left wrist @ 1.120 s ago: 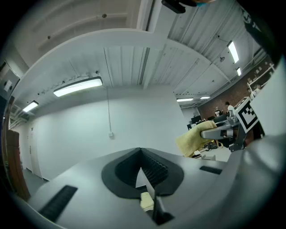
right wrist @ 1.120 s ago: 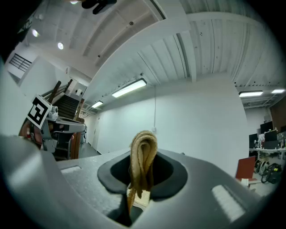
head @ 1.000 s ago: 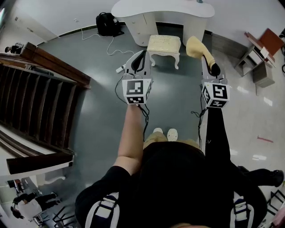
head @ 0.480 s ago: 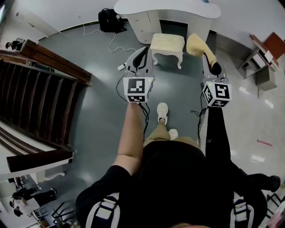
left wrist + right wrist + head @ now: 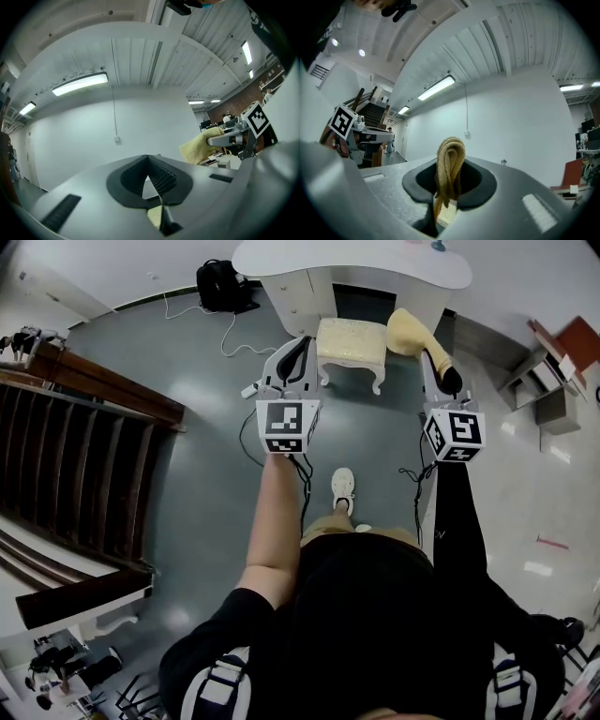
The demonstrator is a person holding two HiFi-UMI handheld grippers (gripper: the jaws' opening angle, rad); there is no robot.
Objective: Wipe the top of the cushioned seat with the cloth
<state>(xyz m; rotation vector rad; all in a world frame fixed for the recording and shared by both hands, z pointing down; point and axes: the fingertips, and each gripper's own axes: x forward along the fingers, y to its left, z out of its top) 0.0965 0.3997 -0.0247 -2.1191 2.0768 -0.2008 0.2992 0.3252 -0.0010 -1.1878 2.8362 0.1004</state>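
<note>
The seat (image 5: pixel 352 341) stands on the floor at 12 o'clock, in front of the white desk (image 5: pixel 352 261). The cloth (image 5: pixel 412 337) hangs folded at 1 o'clock, beside the seat's right edge and above the floor. My right gripper (image 5: pixel 448 381) is clamped on it, and the yellow folds (image 5: pixel 449 173) bulge up between the jaws. My left gripper (image 5: pixel 295 354) points along the seat's left edge. Its jaws meet at the tips (image 5: pixel 149 161) with nothing in them. Each gripper's cube (image 5: pixel 284 426) carries black-and-white square markers. A bag (image 5: pixel 223 285) lies at 11 o'clock and stairs (image 5: pixel 66 474) run at 9. A second ago my shoes stood side by side; now one shoe (image 5: pixel 343 486) is ahead, and the cloth is held as before.
</note>
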